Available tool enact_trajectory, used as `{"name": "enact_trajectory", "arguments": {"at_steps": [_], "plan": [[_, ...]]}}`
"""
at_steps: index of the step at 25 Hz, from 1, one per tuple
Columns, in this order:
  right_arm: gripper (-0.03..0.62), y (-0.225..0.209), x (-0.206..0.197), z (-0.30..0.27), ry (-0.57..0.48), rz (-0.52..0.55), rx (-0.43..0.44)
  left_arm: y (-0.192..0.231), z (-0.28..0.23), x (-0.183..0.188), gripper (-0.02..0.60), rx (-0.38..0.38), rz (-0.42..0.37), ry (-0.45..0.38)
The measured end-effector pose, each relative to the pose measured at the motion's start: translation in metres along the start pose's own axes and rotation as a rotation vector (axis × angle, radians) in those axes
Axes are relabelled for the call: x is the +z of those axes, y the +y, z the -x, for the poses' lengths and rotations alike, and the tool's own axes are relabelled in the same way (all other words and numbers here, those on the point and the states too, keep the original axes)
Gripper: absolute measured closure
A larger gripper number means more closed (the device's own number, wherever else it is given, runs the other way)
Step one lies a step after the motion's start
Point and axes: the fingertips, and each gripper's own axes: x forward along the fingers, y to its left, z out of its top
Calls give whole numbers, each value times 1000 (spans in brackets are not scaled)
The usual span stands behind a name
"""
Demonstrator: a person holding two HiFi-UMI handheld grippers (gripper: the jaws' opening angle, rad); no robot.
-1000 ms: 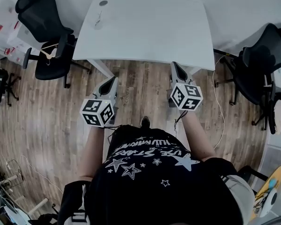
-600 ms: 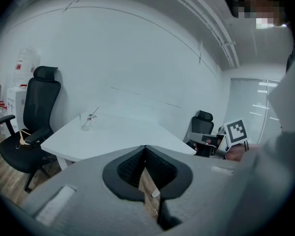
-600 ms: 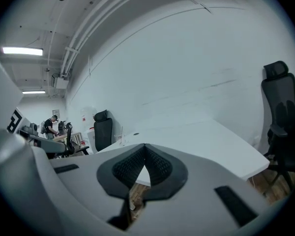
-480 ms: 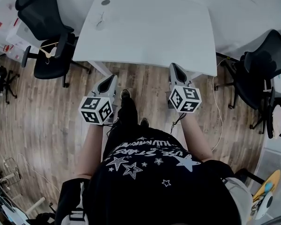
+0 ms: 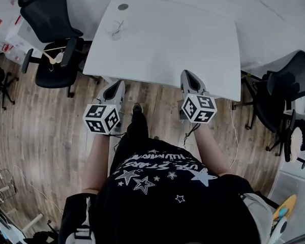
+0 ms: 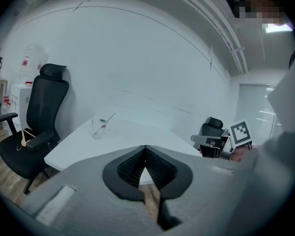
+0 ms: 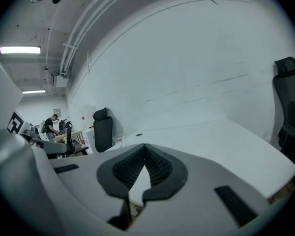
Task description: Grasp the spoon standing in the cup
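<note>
A clear cup (image 5: 115, 29) with a thin spoon (image 5: 118, 25) leaning in it stands near the far left corner of the white table (image 5: 168, 44). In the left gripper view the cup (image 6: 98, 128) and spoon (image 6: 107, 118) are small and far ahead; in the right gripper view the cup (image 7: 118, 140) peeks over the jaws at the left. My left gripper (image 5: 120, 83) and right gripper (image 5: 185, 73) hover at the table's near edge, both shut and empty, far from the cup. The left gripper (image 6: 145, 146) and right gripper (image 7: 145, 145) show their pads meeting.
A black office chair (image 5: 51, 29) stands just left of the table, close to the cup's corner. More black chairs (image 5: 290, 85) stand at the right. A dark round grommet (image 5: 123, 6) lies in the tabletop behind the cup. The floor (image 5: 40, 136) is wood.
The person has stepped toward the table, so both grippers now reach its near edge. The jaws have stayed shut.
</note>
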Motion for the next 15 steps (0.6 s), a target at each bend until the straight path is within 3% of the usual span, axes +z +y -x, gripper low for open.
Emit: {"name": "enact_trajectory", "arguments": {"at_steps": [15], "plan": [[585, 48, 23, -151, 43, 49, 96, 119, -54, 44, 577, 66, 30, -29]]}}
